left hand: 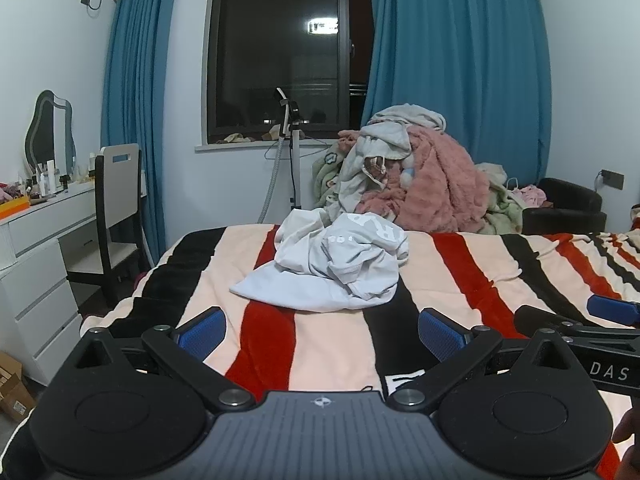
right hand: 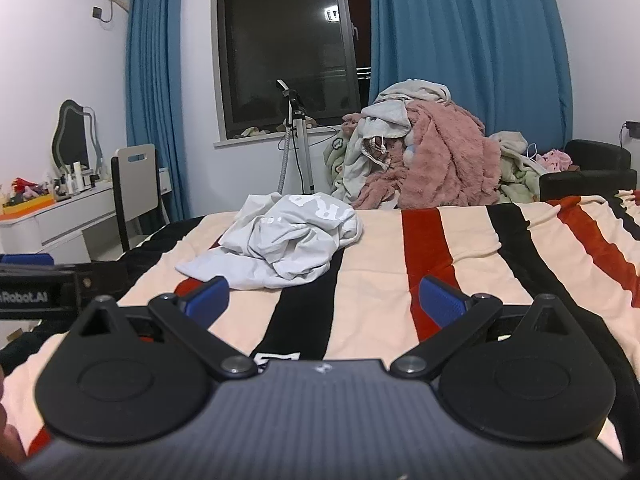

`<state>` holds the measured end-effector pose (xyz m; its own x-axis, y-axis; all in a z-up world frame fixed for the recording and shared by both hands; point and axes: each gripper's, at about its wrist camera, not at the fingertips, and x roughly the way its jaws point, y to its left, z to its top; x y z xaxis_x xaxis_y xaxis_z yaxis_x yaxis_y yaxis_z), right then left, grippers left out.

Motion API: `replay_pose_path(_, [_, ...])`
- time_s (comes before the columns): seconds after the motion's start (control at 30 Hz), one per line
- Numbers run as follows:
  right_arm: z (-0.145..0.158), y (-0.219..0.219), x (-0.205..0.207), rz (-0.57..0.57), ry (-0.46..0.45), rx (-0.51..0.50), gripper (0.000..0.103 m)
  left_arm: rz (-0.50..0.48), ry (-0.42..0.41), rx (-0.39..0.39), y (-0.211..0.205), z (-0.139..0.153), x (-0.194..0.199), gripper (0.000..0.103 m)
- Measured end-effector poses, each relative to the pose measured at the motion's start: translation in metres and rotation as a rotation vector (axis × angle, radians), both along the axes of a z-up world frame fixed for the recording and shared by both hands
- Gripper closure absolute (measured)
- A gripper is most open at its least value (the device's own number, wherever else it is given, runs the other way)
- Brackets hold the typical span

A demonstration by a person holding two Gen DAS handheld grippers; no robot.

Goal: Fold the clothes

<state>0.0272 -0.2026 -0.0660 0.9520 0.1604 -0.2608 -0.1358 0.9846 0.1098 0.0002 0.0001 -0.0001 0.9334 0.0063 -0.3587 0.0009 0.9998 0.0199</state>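
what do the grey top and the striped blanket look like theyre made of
Grey top: thin matte knit, probably cotton jersey; it crumples into soft, fine creases, with white printed letters.
Blanket: plush fleece, likely synthetic; the surface looks fuzzy and the stripe edges blur softly.

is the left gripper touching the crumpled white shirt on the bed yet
Apart. The left wrist view shows the left gripper open, with a strip of bare striped blanket between its blue fingertips and the white shirt lying farther up the bed.

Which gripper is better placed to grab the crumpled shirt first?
Left, narrowly. The light grey shirt lies straight ahead of the open left gripper; from the open right gripper it sits off left.
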Motion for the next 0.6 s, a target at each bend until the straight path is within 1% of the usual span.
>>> replay_pose_path(0.23, [-0.0015, -0.0008, -0.0001, -0.006, 0.004, 0.027, 0.0, -0.004, -0.009, 0.014, -0.001, 0.0003, 0.0005, 0.0])
replay_pose_path(0.37, [-0.0004, -0.0019, 0.0008, -0.008, 0.007, 0.026, 0.0, 0.002, -0.026, 0.022, -0.0047, 0.0007, -0.0044, 0.0])
replay_pose_path(0.6, [-0.0002, -0.0025, 0.0012, -0.01, 0.003, 0.028, 0.0, 0.005, -0.03, 0.033, -0.007, -0.0026, -0.0023, 0.0])
